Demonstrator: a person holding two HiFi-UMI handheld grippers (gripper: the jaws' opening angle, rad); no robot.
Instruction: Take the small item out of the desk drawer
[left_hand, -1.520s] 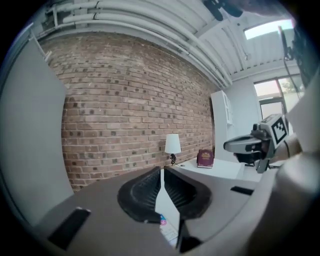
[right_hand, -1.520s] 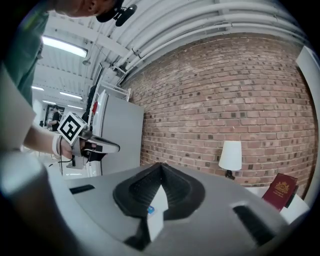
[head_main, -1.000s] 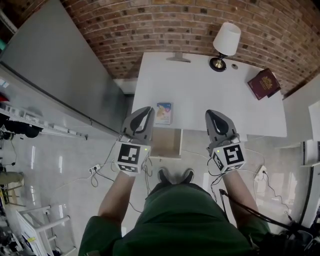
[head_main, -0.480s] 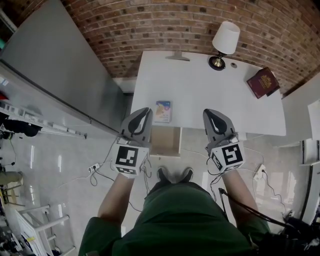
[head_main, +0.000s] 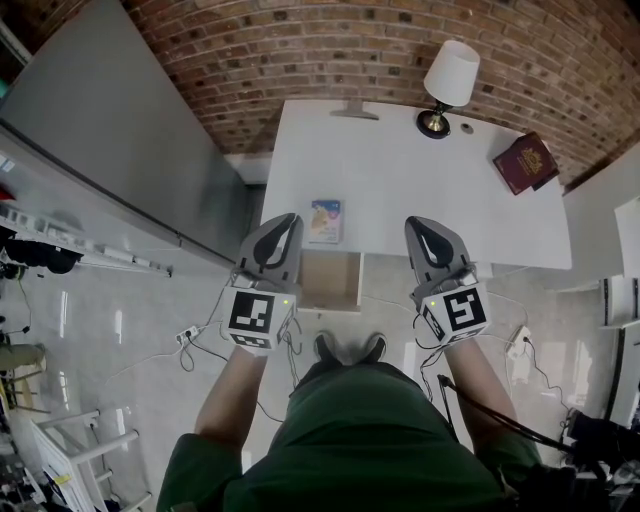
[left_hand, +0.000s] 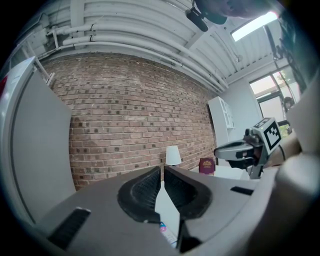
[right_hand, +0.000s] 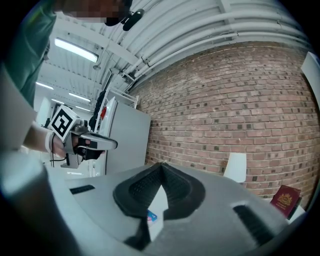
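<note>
At the bottom of the head view, the person in green stands over their shoes, holding both tools level at mid-frame. The left gripper has its fingers pressed together on nothing, and the right gripper likewise has its tips meeting, with nothing held. Between them the drawer stands pulled out, and its wooden floor looks bare. Just above it, at the centre of the frame, the small item, a colourful packet, lies on the white desk close to the front edge and beside the left gripper's tip. The likely risk is a sideways drift of that gripper nudging the packet over the edge and back into the drawer. The open drawer could also catch the person's legs. Farther up, a lamp and a maroon book sit well apart from both grippers, before a brick wall.
</note>
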